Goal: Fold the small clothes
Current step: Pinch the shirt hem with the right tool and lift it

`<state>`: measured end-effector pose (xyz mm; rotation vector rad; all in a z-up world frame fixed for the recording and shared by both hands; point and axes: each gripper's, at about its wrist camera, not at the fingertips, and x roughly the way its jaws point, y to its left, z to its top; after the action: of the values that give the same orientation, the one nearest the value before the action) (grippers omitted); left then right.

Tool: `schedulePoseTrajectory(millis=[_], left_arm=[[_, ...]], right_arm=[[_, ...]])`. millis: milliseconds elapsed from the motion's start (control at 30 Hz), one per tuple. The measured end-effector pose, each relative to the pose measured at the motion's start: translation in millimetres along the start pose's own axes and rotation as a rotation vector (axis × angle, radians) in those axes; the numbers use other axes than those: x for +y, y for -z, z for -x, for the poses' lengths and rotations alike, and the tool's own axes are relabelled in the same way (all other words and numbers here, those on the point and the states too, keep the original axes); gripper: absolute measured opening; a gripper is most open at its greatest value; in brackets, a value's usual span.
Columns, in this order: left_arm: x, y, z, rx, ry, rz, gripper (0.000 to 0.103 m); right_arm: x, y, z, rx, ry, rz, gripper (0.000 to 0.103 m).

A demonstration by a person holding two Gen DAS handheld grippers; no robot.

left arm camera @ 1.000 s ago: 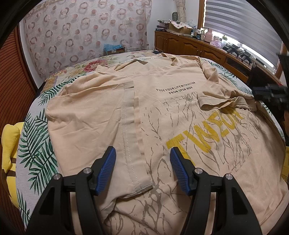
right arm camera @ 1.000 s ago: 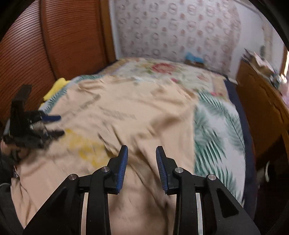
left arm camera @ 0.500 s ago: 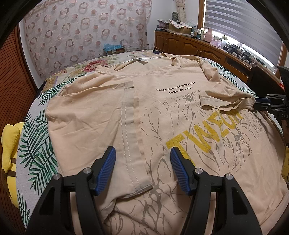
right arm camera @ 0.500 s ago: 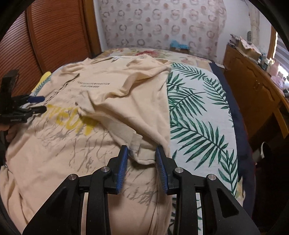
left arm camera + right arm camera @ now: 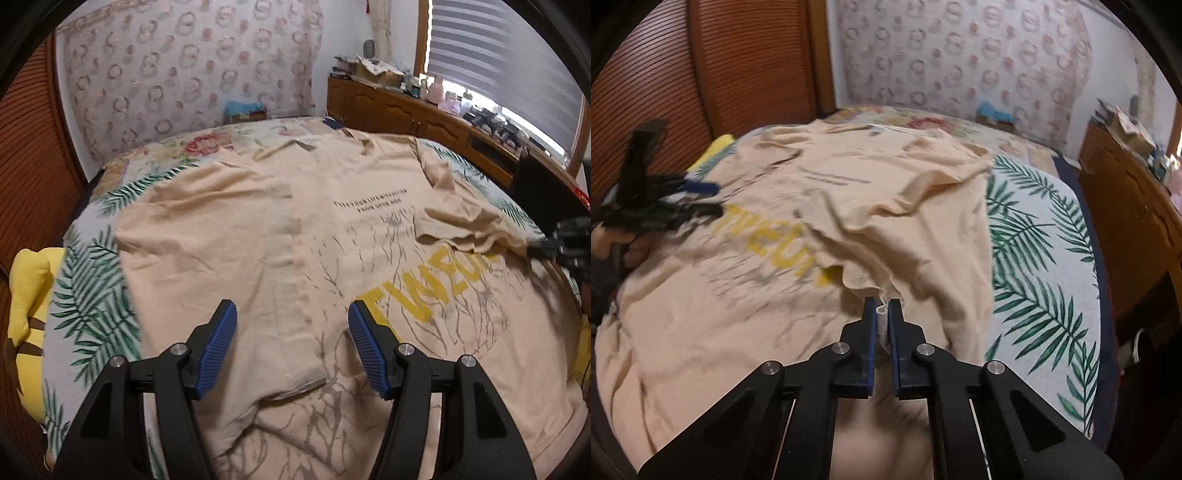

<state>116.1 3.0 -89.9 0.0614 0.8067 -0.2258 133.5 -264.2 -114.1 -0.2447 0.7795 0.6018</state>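
A beige T-shirt [image 5: 332, 229] with yellow letters and grey branch print lies spread on the bed. Its left sleeve [image 5: 291, 295] is folded inward over the body. My left gripper [image 5: 291, 332] is open and empty, just above that folded sleeve's end. My right gripper [image 5: 881, 314] is shut on the hem of the right sleeve [image 5: 886, 240] and holds it slightly raised over the shirt. The right gripper also shows at the right edge of the left wrist view [image 5: 565, 240]. The left gripper shows at the left of the right wrist view [image 5: 665, 206].
The bed has a palm-leaf sheet [image 5: 1041, 251]. A yellow plush toy [image 5: 26, 295] lies at the bed's left edge. A wooden sideboard [image 5: 424, 114] with clutter stands along the right wall. A wooden slatted door [image 5: 701, 74] is on the left.
My right gripper has closed on the right sleeve's hem and lifted it a little. My left gripper has drawn back slightly and stays open.
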Motion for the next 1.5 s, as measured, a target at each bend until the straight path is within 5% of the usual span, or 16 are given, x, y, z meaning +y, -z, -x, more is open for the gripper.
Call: schedulePoseTrajectory(millis=[300,533,800,1167,1333,1500], left_arm=[[25,-17,36,-0.135,-0.054,0.024,0.063],[50,-25,28,-0.105,-0.071,0.047,0.063],[76,-27,7,-0.044,-0.113,0.075,0.063],[101,-18,-5,-0.011,-0.12,0.132,0.063],[107,-17,-7,-0.009,-0.122,0.146,0.063],[111,-22,-13,-0.005,-0.127,0.156,0.063]], right_arm=[[17,13,5,0.037,-0.031,0.045,0.005],[8,6,20,0.013,0.011,0.032,0.039],[-6,-34,-3,-0.02,0.035,-0.003,0.04],[42,-59,-67,0.066,-0.067,0.09,0.035],[45,-60,-77,0.071,-0.03,0.128,0.003],[46,-63,-65,0.038,-0.155,0.084,0.002]])
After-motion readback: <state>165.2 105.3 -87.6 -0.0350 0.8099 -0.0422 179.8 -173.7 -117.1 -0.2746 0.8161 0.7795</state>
